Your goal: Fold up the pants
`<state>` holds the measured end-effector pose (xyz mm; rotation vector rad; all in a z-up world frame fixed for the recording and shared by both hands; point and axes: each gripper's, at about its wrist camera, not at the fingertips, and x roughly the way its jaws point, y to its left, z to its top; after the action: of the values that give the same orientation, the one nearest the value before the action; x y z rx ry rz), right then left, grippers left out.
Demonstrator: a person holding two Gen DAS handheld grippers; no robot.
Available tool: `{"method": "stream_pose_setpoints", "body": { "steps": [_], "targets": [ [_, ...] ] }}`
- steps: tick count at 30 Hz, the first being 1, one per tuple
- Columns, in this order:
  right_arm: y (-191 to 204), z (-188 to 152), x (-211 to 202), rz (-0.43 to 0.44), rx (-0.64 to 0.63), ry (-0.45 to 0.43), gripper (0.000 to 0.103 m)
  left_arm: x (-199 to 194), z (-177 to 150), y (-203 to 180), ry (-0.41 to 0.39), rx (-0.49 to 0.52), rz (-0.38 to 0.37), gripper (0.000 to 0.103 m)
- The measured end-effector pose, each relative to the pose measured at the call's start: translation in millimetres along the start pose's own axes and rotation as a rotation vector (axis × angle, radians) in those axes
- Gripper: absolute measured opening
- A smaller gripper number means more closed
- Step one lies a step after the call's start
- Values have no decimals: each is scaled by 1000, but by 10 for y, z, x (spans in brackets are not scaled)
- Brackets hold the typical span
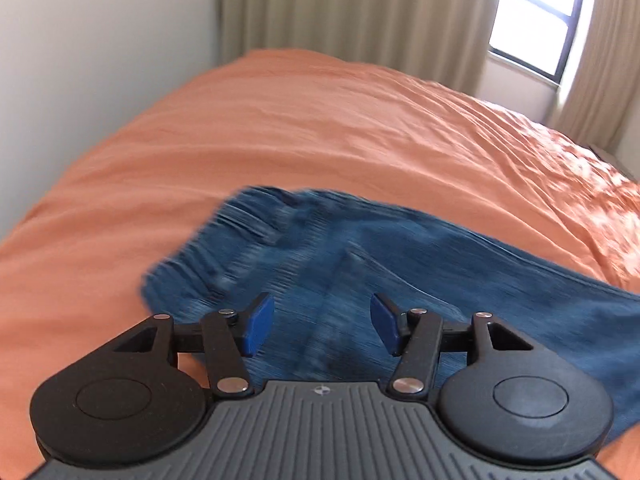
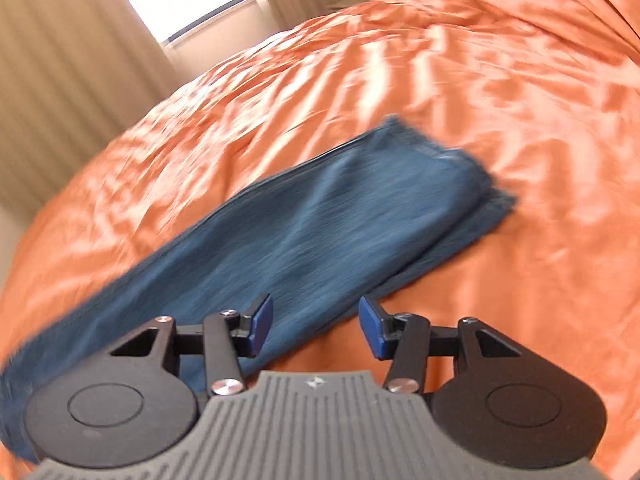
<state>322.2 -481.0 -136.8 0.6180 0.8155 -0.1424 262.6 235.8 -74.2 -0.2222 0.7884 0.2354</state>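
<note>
While pants (image 1: 360, 272) lie on orange bedding (image 1: 280, 128), curtains (image 1: 352, 12) & window (image 1: 536, 16) behind.

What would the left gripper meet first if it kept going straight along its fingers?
Most likely the jeans: the left gripper stands open and empty, angled down at the denim near the waistband end, with the orange bedcover beyond. Blur makes the depth uncertain.

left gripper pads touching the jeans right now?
Apart. In the left wrist view the left gripper stands open above the jeans; both blue pads hang clear, with nothing pinched between them.
</note>
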Motion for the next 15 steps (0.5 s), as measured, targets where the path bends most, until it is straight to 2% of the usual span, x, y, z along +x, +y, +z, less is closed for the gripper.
{"method": "stream_pose_setpoints", "body": {
  "steps": [2,4,6,12,15],
  "targets": [
    [-313,185,30,19,81,-21,45,53,-68,-231,14,51,-13,65],
    [-532,323,74,16,129,-47,37,81,-173,-447,26,102,-9,63],
    [-716,430,151,28,184,-66,35,149,-234,-649,40,136,-11,62],
    [-1185,613,537,35,312,-51,34,399,-288,-905,96,134,18,62],
    [-1362,609,739,89,381,-36,33,501,-338,-947,124,131,55,62]
  ]
}}
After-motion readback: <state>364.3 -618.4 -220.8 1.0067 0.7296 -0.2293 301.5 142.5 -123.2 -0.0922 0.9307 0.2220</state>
